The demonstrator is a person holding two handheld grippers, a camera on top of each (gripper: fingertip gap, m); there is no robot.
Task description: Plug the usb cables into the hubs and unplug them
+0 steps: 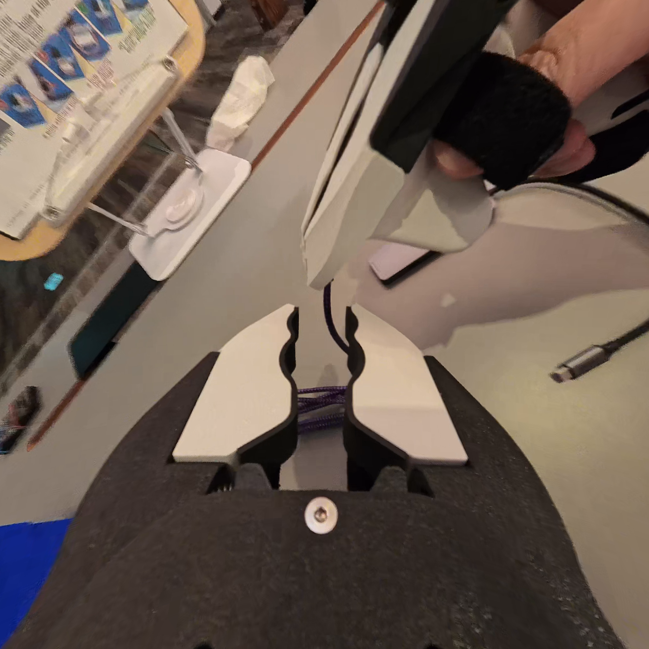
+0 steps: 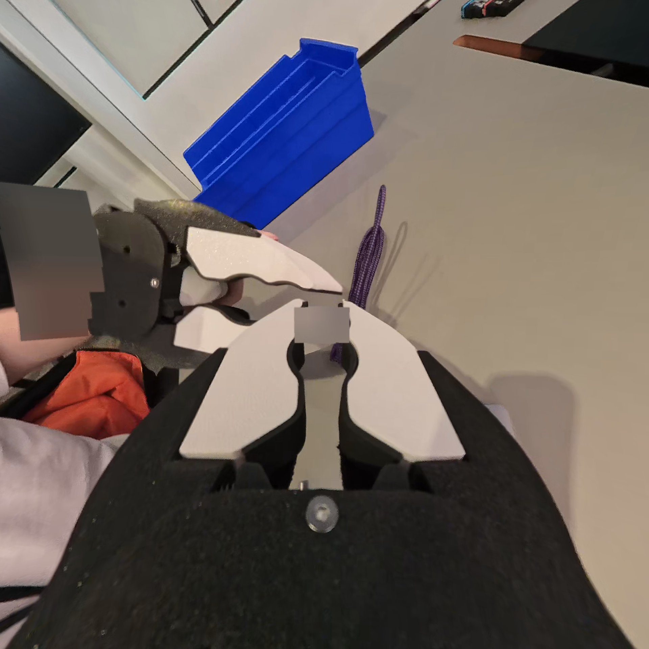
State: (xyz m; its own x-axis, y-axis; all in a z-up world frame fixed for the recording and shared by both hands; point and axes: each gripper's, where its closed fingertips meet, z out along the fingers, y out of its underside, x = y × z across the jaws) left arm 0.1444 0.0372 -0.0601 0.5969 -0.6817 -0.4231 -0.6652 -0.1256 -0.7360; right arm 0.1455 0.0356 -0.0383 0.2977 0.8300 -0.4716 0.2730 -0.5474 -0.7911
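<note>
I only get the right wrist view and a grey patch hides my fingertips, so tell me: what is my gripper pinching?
Observer: In the left wrist view, a purple braided cable hangs out from the right gripper tips.
Operator: Is there another cable anywhere?
Observer: Yes, a black cable with a silver plug lies loose on the table.
Operator: And a hub?
Observer: A pale flat box, maybe a hub, lies just beyond your gripper.

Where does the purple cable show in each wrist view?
Left wrist view: purple cable sits centre, bunched behind the left gripper, one strand rising to the right gripper's tip.
Right wrist view: it lies just right of centre on the table, beyond the right gripper.
Shared landmark: blue bin.
</note>
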